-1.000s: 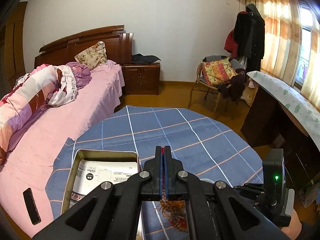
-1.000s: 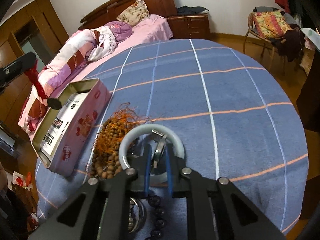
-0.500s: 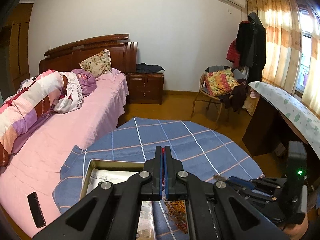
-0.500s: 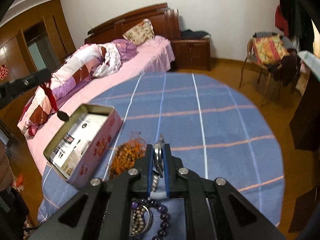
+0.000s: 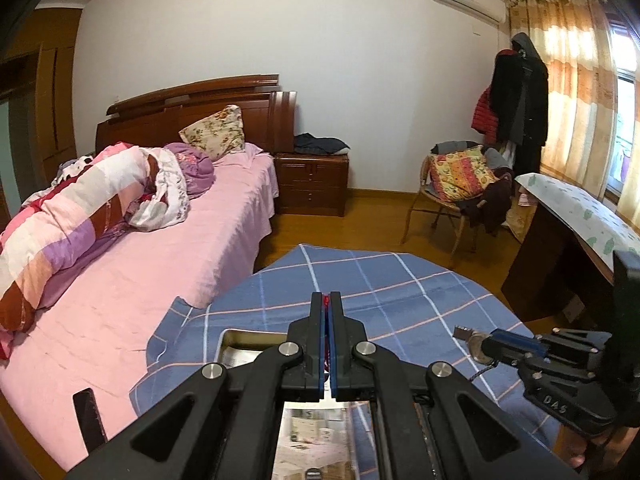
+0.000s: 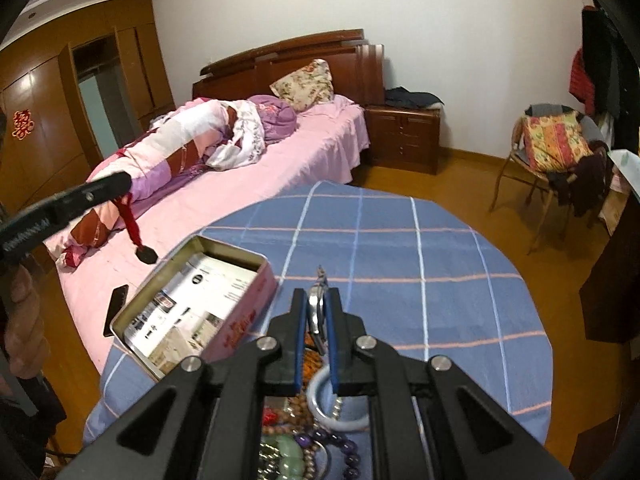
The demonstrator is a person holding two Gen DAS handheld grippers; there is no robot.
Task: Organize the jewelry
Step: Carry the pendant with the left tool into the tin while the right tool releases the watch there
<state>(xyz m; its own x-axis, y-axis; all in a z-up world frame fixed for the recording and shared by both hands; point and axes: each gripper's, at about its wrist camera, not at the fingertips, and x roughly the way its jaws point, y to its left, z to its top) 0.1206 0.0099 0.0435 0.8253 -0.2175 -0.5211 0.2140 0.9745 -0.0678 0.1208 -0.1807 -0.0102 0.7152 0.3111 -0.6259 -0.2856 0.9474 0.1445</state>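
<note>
Both tongs have risen since a second ago: the right tongs (image 6: pixel 318 312), which were low over the white bangle (image 6: pixel 338 416) on the desk (image 6: pixel 420 248), are now lifted clear of it, and the left tongs (image 5: pixel 328 320) have gone up too, so more of the room shows. Now the right tongs are narrow and pinch a small silver metal piece (image 6: pixel 318 304), perhaps a watch or a clasp; I cannot tell which, and its long axis runs along the fingers, toward 12 o'clock. From these tongs the open pink tin (image 6: pixel 192 308) lies at about 10 o'clock, near, with its long axis going from 7 to 1 o'clock. Inside the tin only printed paper (image 6: pixel 188 312) is seen, and no jewelry yet. The left tongs are pressed together on a red cord (image 6: pixel 130 220), and a dark pendant (image 6: pixel 145 255) hangs from it just beyond the far left corner of the tin, over the pink bed (image 6: pixel 248 196). I judge that the left hand is nearer to the tin, and it needs a short move toward 3 o'clock before it lets go. Other jewelry, that is wooden beads (image 6: pixel 296 408), purple beads (image 6: pixel 340 444) and a green bracelet (image 6: pixel 286 456), lies in a heap on the desk under the right tongs.
</note>
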